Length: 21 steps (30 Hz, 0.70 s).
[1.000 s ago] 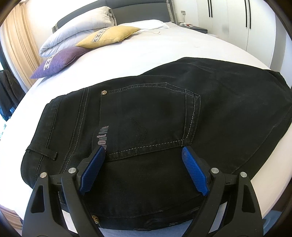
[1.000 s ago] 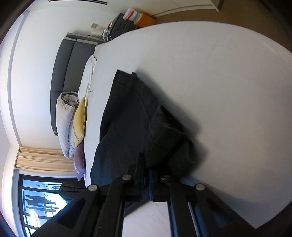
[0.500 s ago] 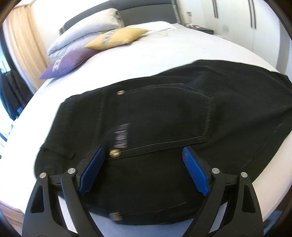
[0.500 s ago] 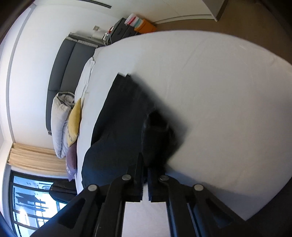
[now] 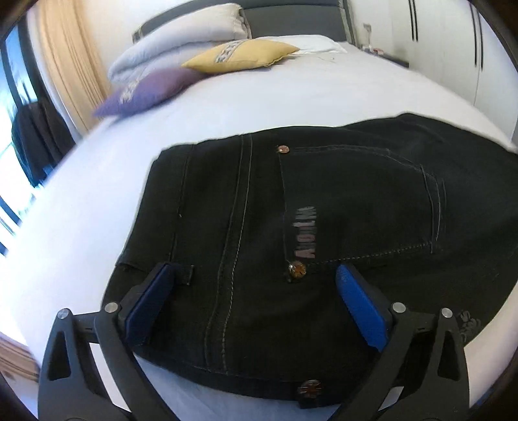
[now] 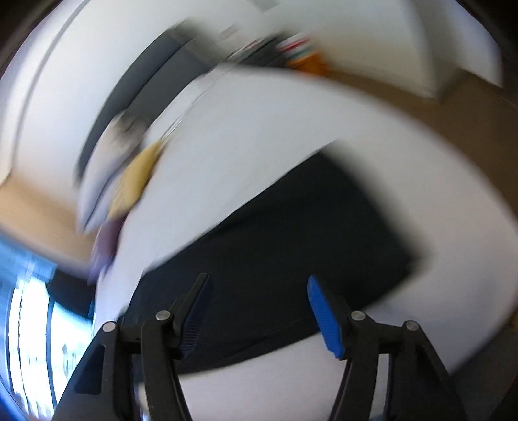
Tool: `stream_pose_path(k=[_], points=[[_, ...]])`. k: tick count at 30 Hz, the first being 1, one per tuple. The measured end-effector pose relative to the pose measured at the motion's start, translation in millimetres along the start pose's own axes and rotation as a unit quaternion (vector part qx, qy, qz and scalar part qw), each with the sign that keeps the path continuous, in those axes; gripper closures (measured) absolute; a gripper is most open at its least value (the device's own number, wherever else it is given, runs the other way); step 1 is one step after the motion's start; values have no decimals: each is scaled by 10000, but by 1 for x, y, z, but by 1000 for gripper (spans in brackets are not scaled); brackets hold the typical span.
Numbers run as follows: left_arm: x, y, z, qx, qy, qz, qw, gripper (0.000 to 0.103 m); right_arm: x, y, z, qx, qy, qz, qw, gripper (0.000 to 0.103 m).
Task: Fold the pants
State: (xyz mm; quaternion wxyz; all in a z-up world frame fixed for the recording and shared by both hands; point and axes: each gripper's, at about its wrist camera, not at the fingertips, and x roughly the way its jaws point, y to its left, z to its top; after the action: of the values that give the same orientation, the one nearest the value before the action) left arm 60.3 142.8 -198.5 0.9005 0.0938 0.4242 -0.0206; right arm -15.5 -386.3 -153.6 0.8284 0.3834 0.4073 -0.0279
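Black jeans (image 5: 340, 210) lie folded on the white bed (image 5: 259, 97), back pocket and waistband up. My left gripper (image 5: 255, 275) hovers over the waistband, its jaws opening wide, blue pads (image 5: 359, 304) apart and pressing on nothing. In the blurred right wrist view the jeans (image 6: 291, 246) lie flat as a dark slab. My right gripper (image 6: 259, 291) is above them, its jaws opening, with nothing held between the pads (image 6: 323, 314).
A yellow cushion (image 5: 239, 56), a purple cushion (image 5: 149, 92) and white pillows (image 5: 181, 42) lie at the head of the bed by the grey headboard (image 5: 291, 13). White wardrobe doors (image 5: 453, 39) stand at the right. Dark clothes (image 5: 35, 136) hang at the left by the curtain.
My right gripper let go of the bunched jeans leg, opened, rose and rolled; the fabric now lies flat. The left gripper slid left towards the waistband and opened wider.
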Motion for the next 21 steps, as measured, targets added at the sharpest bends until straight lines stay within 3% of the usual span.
stream_pose_path(k=[4,8,11,14,18,21], points=[[4,3,3,321,-51,75,9994,0,59,48,-23,-1084,670,173,9917,39],[12,20,15,299,5,98,9995,0,105,55,-42,-1808,1117,-448,9761,38],[19,23,17,401,60,17,9992,0,102,54,-54,-2182,978,-468,9699,38],[15,21,17,471,34,73,9989,0,95,50,-60,-2222,1196,-498,9663,38],[-14,20,10,827,-104,617,9946,0,74,62,-55,-2387,1591,-772,9549,39],[-38,23,6,874,-356,880,9916,0,56,87,-37,-2316,1471,-488,9604,39]])
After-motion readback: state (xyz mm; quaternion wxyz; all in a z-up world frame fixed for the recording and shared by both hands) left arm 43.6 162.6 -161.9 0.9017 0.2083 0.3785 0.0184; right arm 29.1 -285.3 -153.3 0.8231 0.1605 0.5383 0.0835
